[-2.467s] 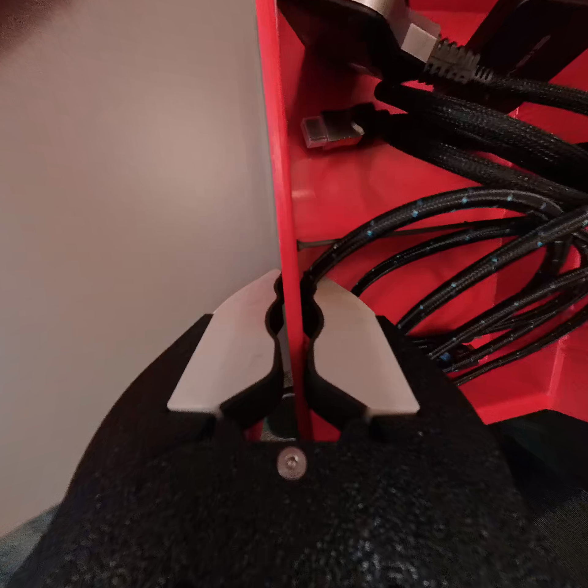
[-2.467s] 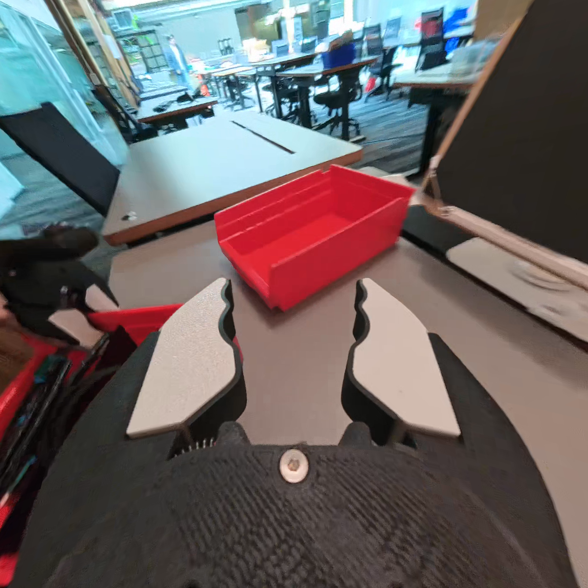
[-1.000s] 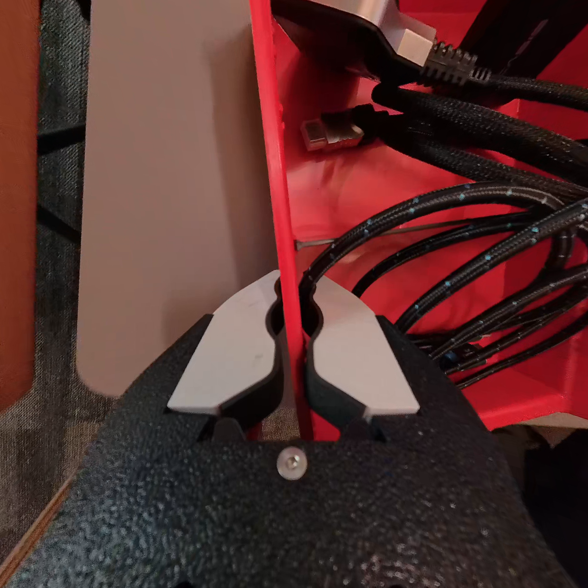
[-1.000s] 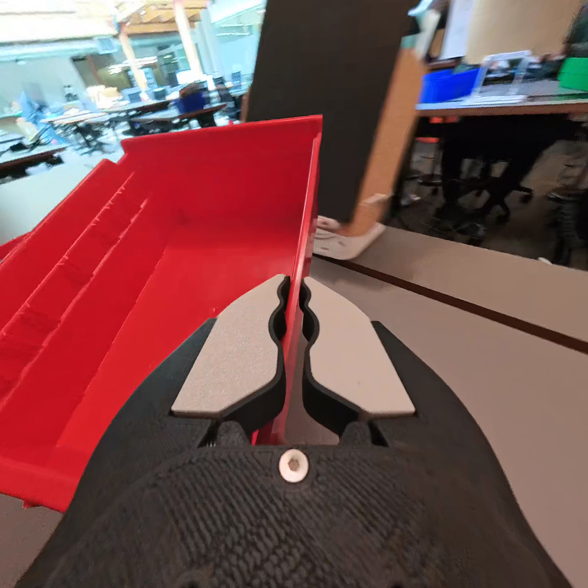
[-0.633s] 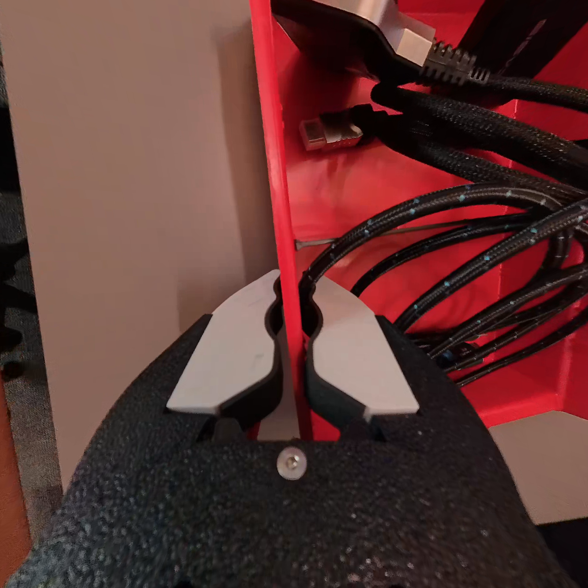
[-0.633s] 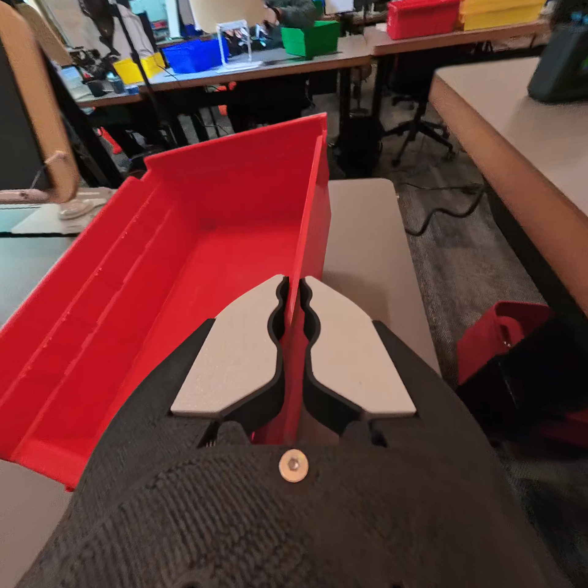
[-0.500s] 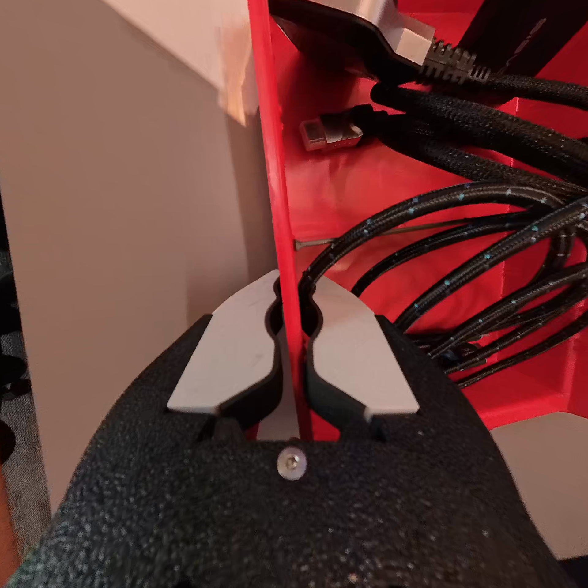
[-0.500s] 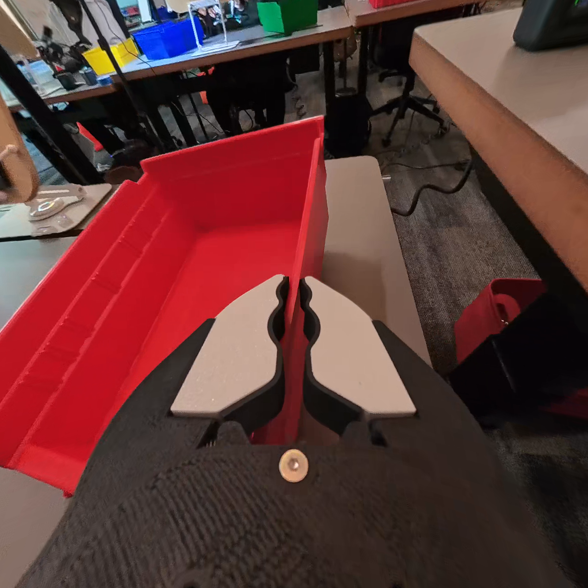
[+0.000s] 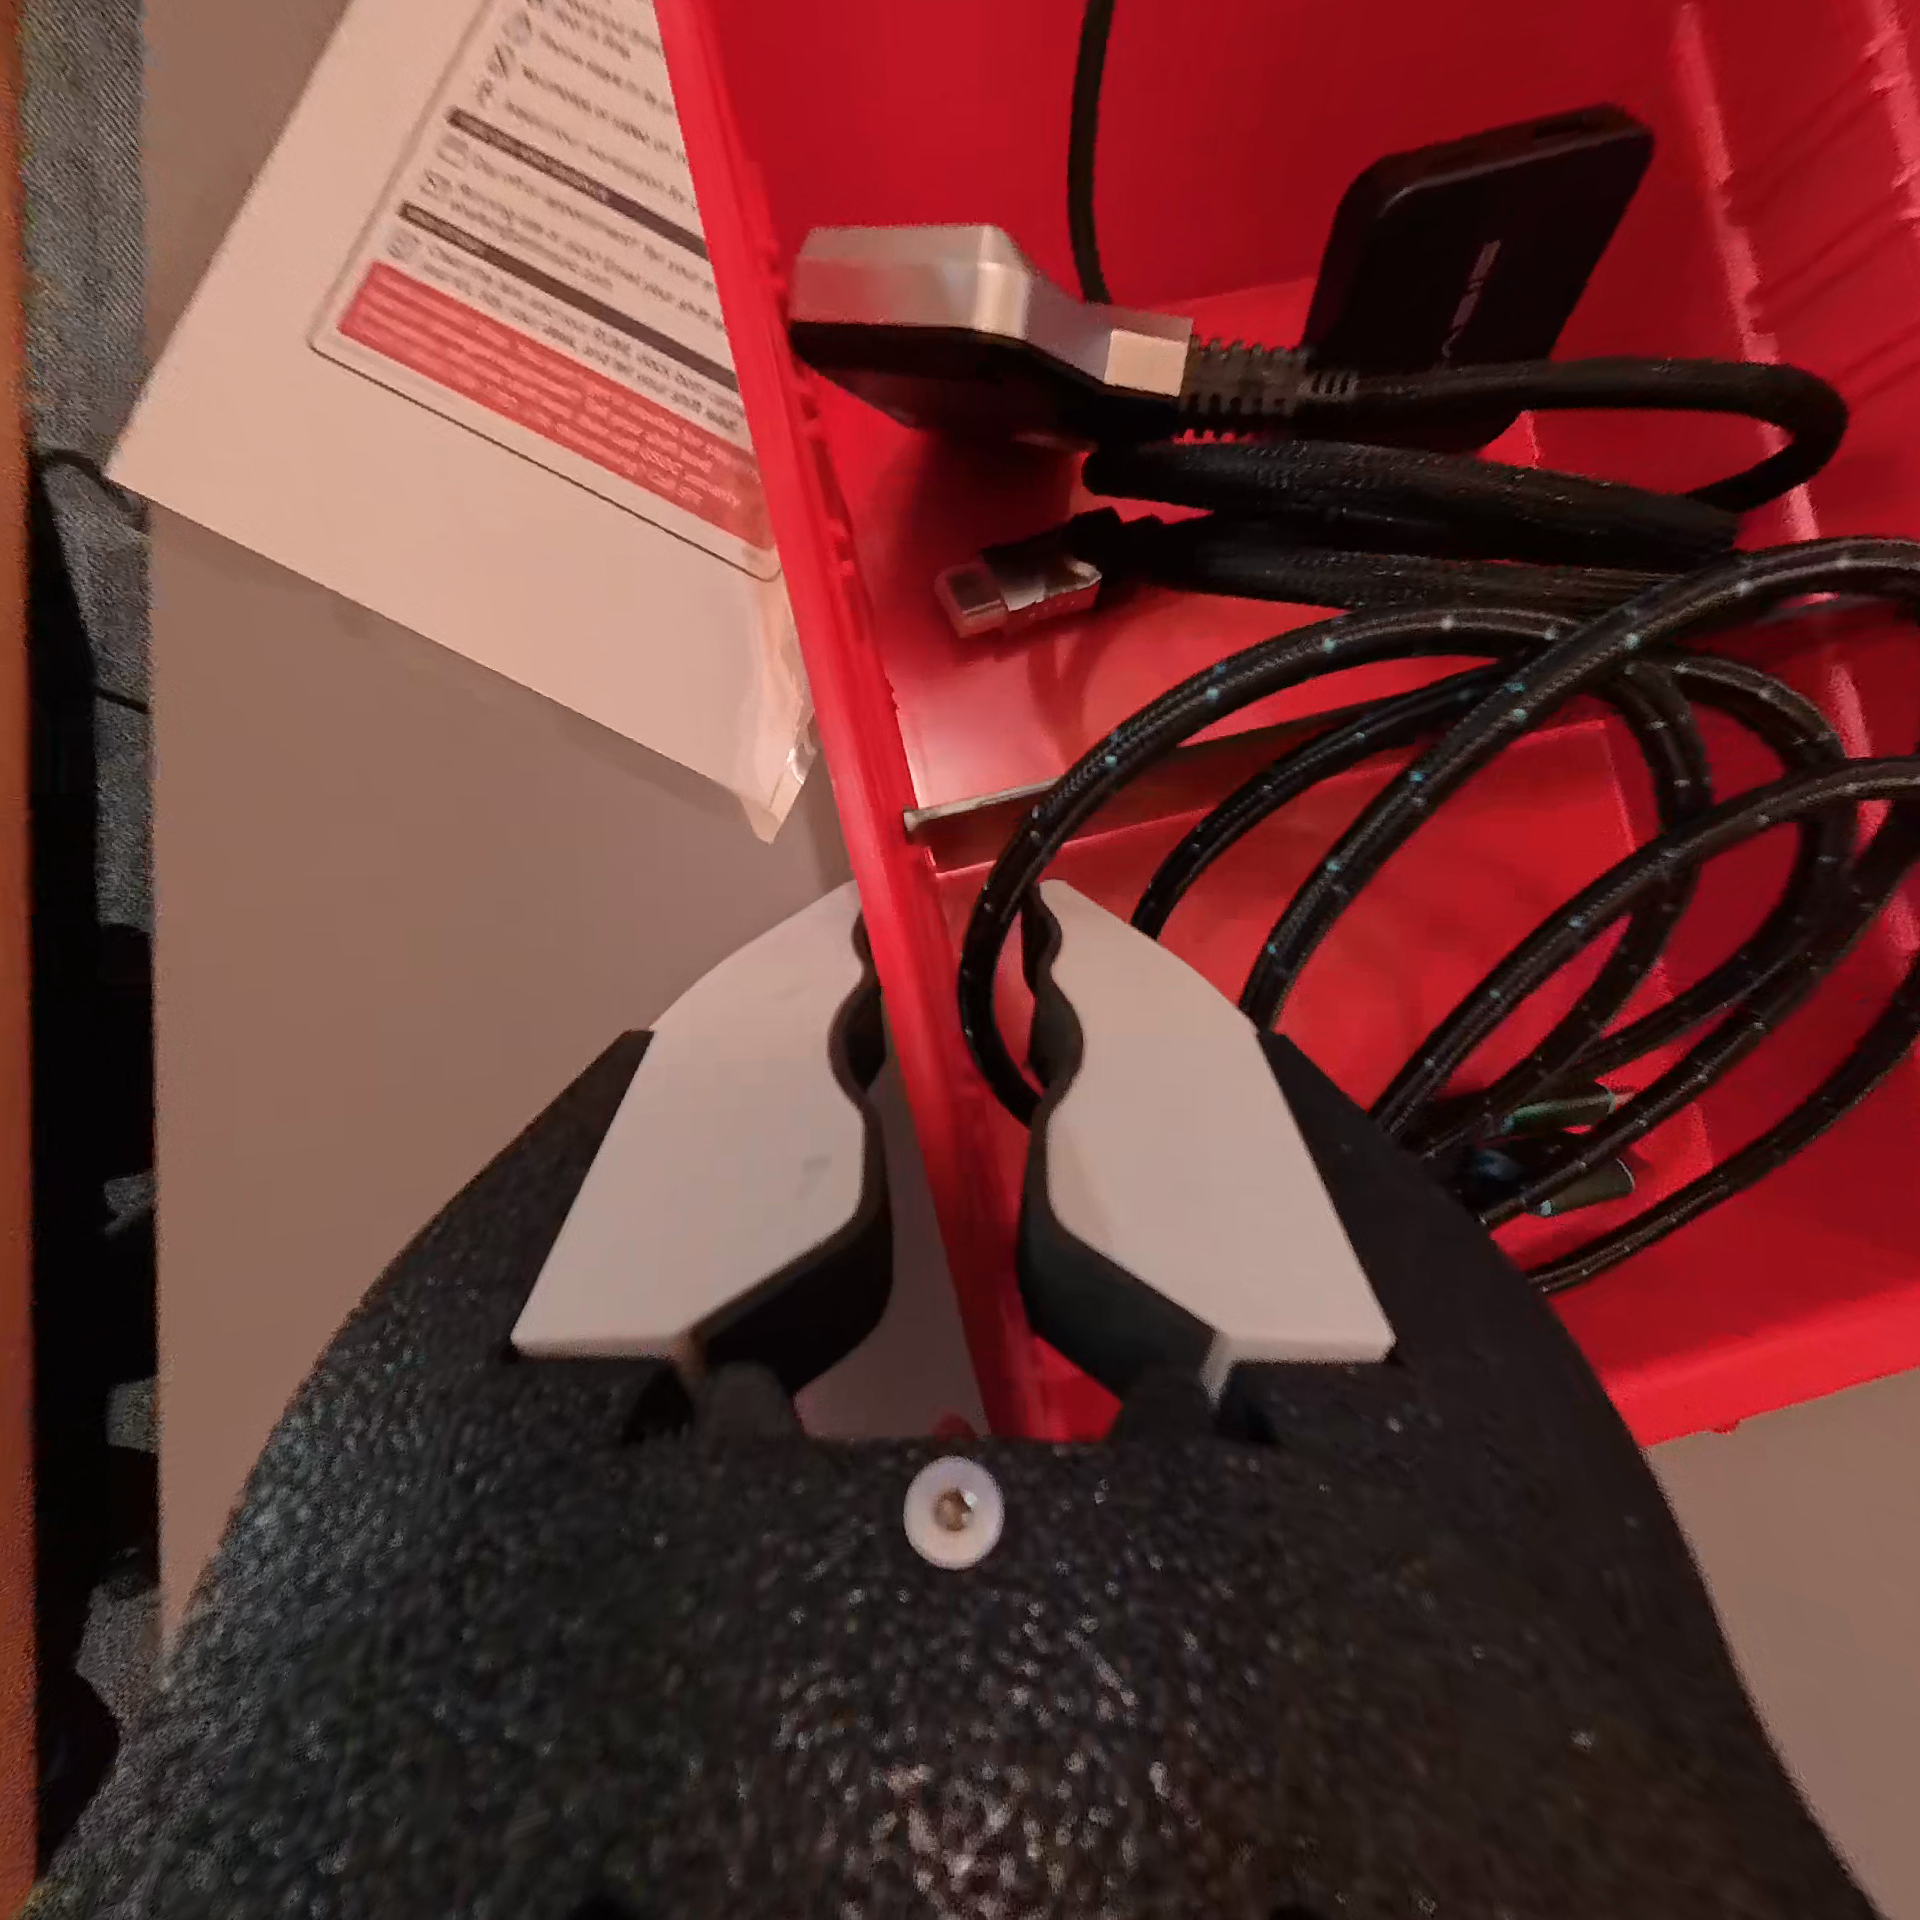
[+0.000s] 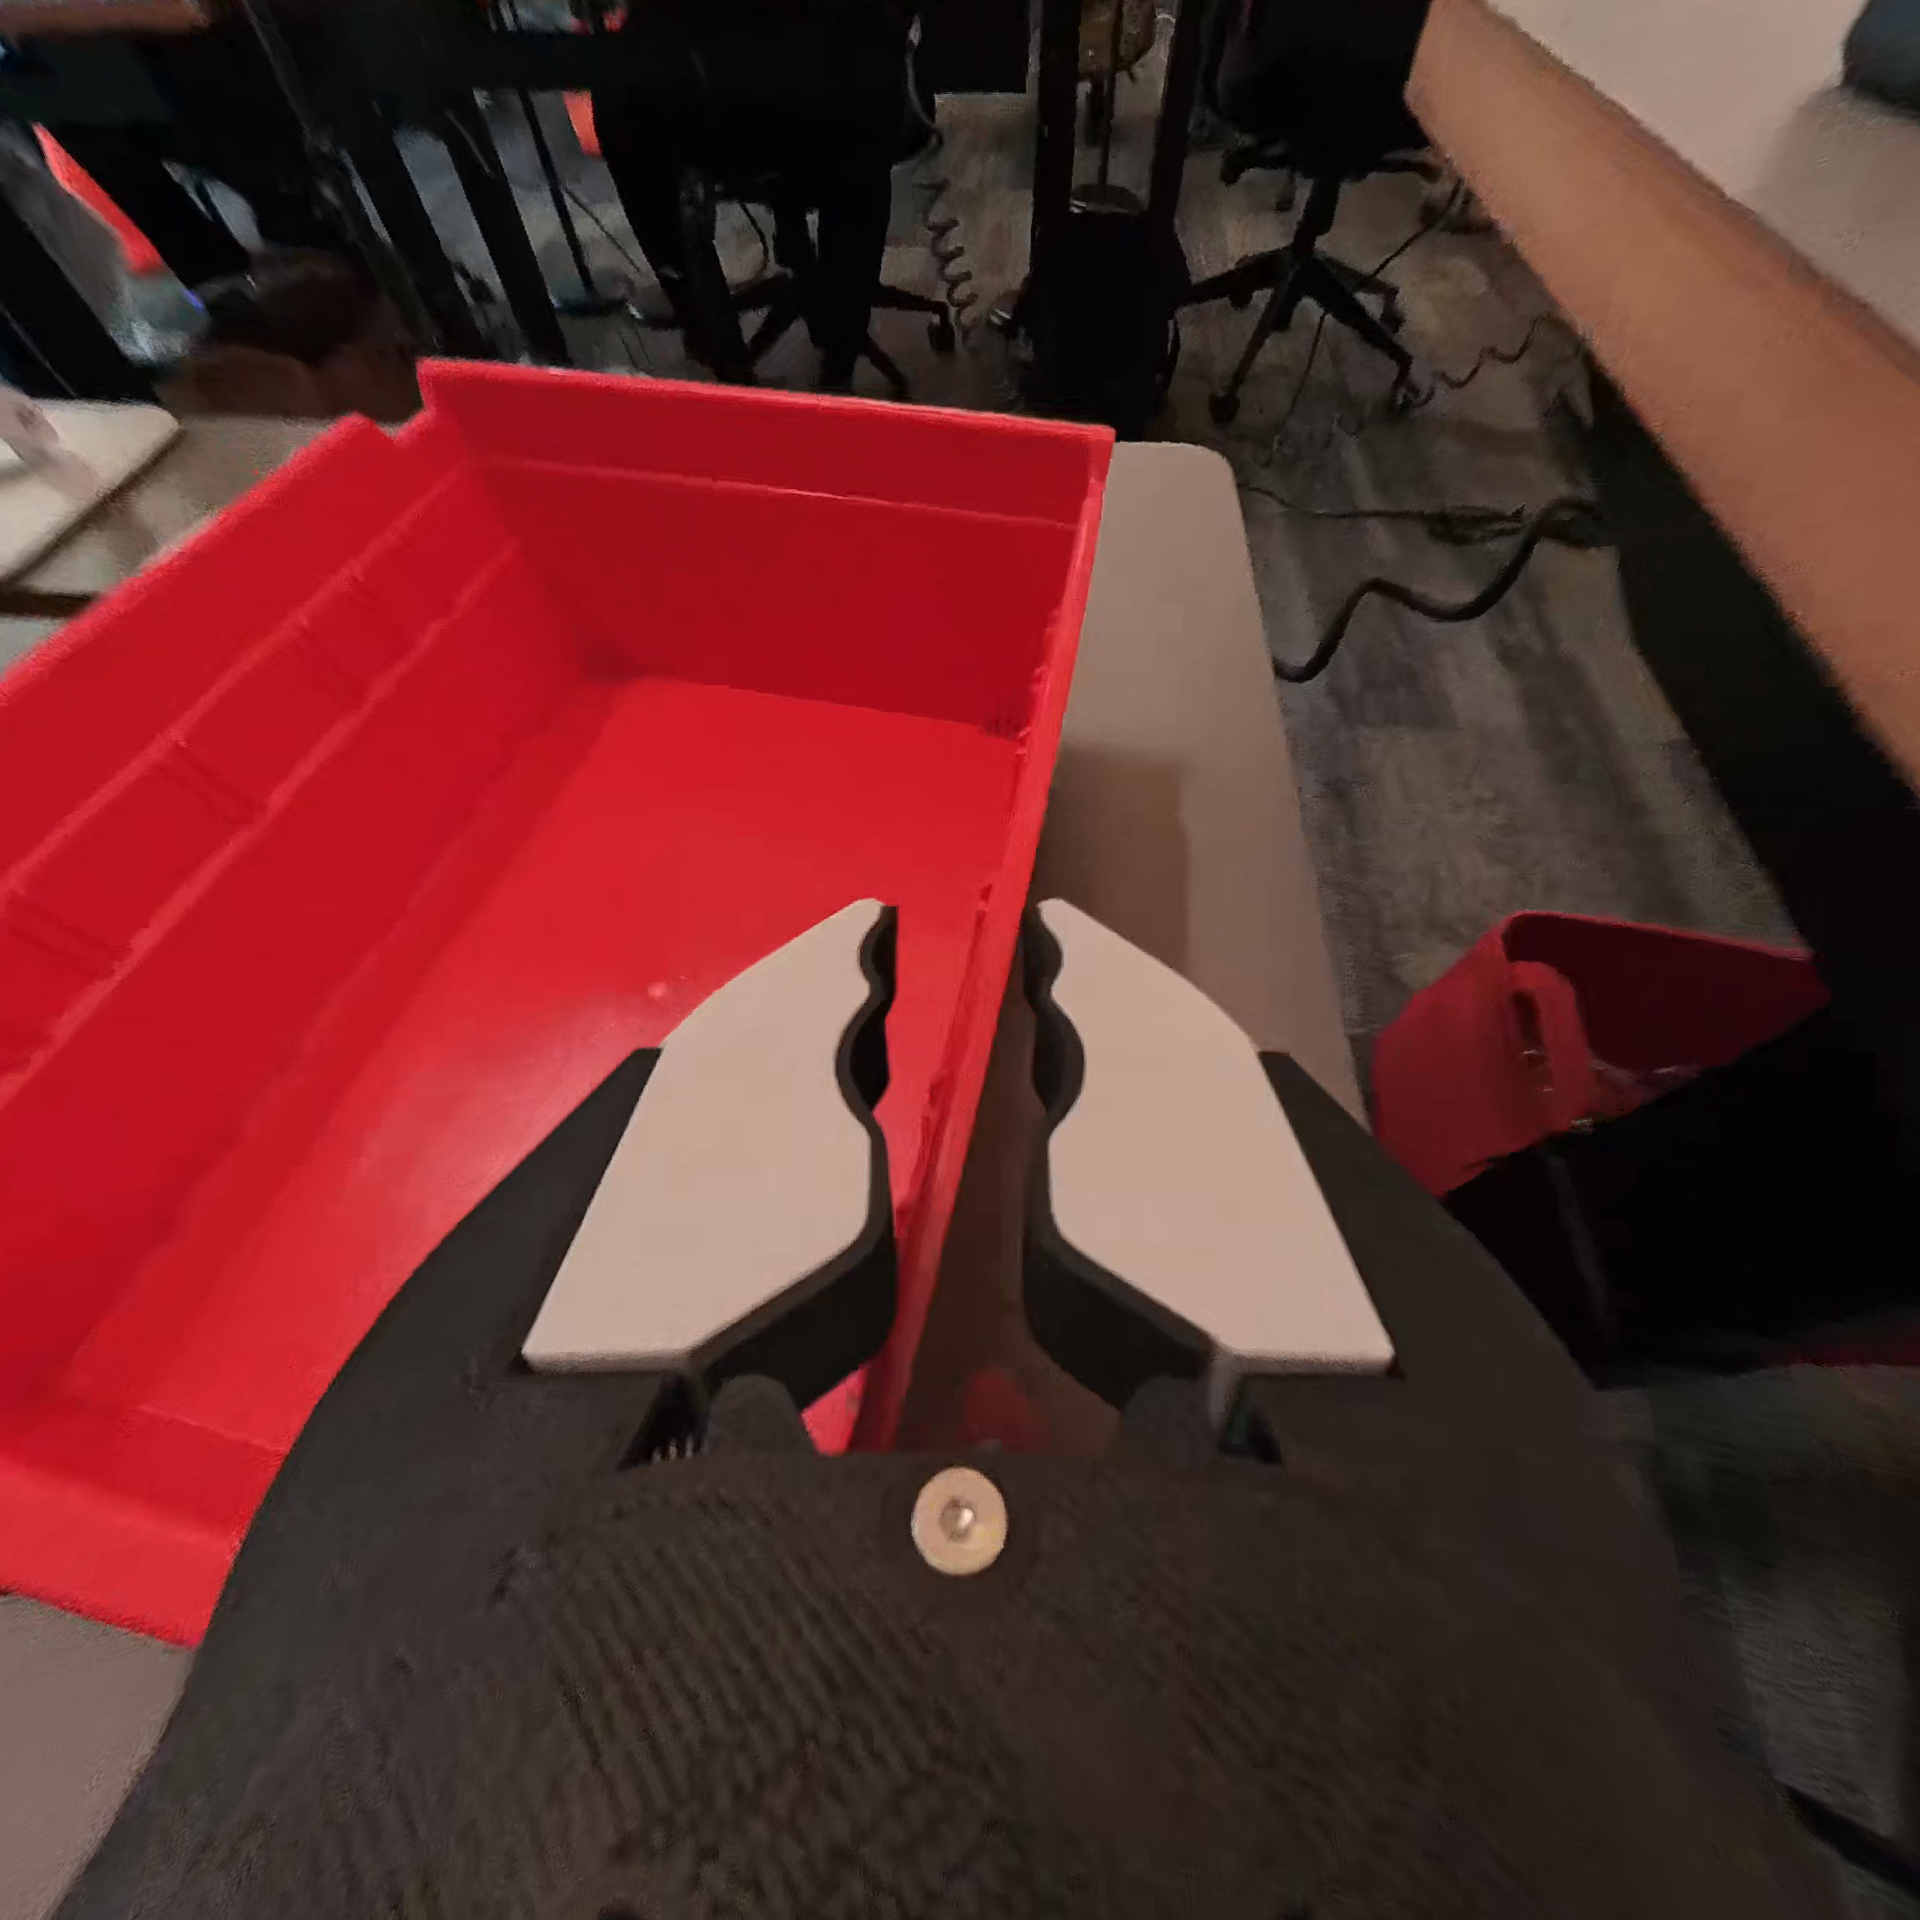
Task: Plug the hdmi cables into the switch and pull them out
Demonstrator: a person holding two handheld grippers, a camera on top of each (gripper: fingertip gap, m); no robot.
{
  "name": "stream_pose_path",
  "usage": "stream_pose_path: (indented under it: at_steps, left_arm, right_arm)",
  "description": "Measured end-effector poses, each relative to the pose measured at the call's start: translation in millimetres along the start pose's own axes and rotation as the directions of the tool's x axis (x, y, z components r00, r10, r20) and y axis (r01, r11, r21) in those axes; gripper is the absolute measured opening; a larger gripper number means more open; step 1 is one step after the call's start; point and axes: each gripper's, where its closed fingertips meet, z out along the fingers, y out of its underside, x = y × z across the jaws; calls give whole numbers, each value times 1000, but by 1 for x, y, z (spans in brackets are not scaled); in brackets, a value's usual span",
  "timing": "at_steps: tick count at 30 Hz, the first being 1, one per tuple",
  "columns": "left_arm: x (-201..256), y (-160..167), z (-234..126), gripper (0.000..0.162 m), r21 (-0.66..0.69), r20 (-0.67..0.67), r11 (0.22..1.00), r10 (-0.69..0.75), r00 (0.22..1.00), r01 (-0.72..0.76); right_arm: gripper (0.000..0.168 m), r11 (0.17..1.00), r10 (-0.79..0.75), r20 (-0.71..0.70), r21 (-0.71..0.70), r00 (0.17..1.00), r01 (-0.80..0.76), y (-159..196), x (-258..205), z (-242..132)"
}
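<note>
In the left wrist view, the left gripper (image 9: 948, 914) is seen at lower centre with its fingers parted narrowly on either side of the wall of a red bin (image 9: 831, 582), no longer pinched on it; coiled black braided HDMI cables (image 9: 1455, 831) fill the bin's right half, with a silver plug (image 9: 1013, 603) and the black switch (image 9: 1475, 260) at upper right; a printed sheet (image 9: 499, 364) lies at upper left. Only the right wrist view shows a second, empty red bin (image 10: 727, 540), its right wall flanked by the slightly parted right gripper (image 10: 956, 920); a red bag (image 10: 1579, 1039) is seen at right.
</note>
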Motion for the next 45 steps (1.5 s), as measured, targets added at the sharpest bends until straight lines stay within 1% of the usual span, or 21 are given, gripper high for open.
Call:
stream_pose_path:
  at_steps: [1, 3, 5, 7, 8, 9, 11, 14, 17, 20, 22, 25, 29, 32, 33, 35, 37, 39, 40, 42, 45]
  left_arm:
    - [-1, -2, -4, 24, 16, 10, 1000, 10, 1000, -11]
    - [-1, -6, -14, 25, 49, 26, 998, 40, 999, -42]
    - [-3, -10, -26, 30, 80, 56, 994, 71, 996, -76]
    - [-3, -15, -38, 37, 128, 85, 987, 89, 992, -99]
    - [-3, -17, -44, 40, 152, 93, 983, 89, 992, -102]
    - [-1, -19, -50, 44, 178, 91, 979, 84, 992, -99]
    - [7, -22, -62, 50, 228, 77, 970, 70, 995, -86]
    - [24, -23, -82, 53, 311, 64, 945, 84, 994, -100]
    - [46, -21, -101, 58, 401, 69, 904, 134, 989, -151]
    - [71, -15, -109, 62, 435, 60, 873, 218, 974, -222]
    - [85, -10, -108, 63, 425, 52, 858, 294, 954, -287]
    - [94, -9, -104, 62, 400, 35, 848, 366, 930, -349]
    - [86, -7, -92, 58, 306, 25, 874, 389, 921, -378]
    - [78, -15, -87, 54, 269, 20, 889, 379, 925, -370]
    - [75, -18, -86, 55, 240, 11, 906, 357, 934, -349]
    - [70, -30, -84, 55, 204, -19, 948, 253, 967, -244]
    - [75, -49, -81, 54, 199, -96, 972, 146, 985, -124]
    - [86, -66, -74, 55, 153, -171, 985, 106, 980, -80]
    - [92, -72, -70, 55, 121, -196, 988, 122, 973, -99]
    - [99, -80, -55, 55, 33, -188, 983, 182, 965, -179]
    - [93, -97, -25, 54, -65, -81, 941, 326, 942, -331]
  right_arm:
    - [27, 998, -64, -26, -6, 998, 64, -3, 0, -3]
    - [28, 978, -209, -109, -11, 972, 209, -13, 5, -14]
    - [35, 951, -297, -195, 25, 935, 307, -31, 6, -31]
    - [37, 940, -319, -200, 54, 926, 336, -46, -3, -46]
    - [42, 943, -312, -198, 56, 929, 328, -52, -8, -53]
    - [48, 946, -305, -173, 59, 937, 319, -56, -16, -60]
    - [58, 952, -290, -49, 93, 956, 293, -63, -45, -72]
    - [66, 959, -252, 132, 168, 959, 229, -69, -96, -89]
    - [67, 951, -242, 235, 250, 941, 182, -71, -142, -102]
    - [65, 948, -235, 316, 285, 919, 145, -60, -185, -108]
    - [65, 943, -265, 351, 289, 898, 165, -47, -209, -108]
    - [64, 930, -324, 357, 288, 876, 227, -29, -234, -107]
    - [62, 905, -409, 371, 284, 834, 317, -10, -256, -109]
    - [60, 875, -474, 347, 286, 809, 390, -1, -259, -112]
    - [59, 868, -488, 338, 287, 805, 405, 1, -258, -113]
    - [58, 866, -491, 333, 290, 805, 408, 3, -257, -114]
    - [58, 870, -484, 340, 288, 807, 400, 6, -256, -114]
    - [58, 876, -473, 334, 281, 815, 393, 9, -252, -112]
    - [57, 879, -466, 333, 277, 820, 387, 11, -250, -111]
    - [57, 885, -455, 339, 271, 823, 378, 14, -249, -109]
    - [57, 878, -472, 341, 262, 813, 400, 18, -249, -107]
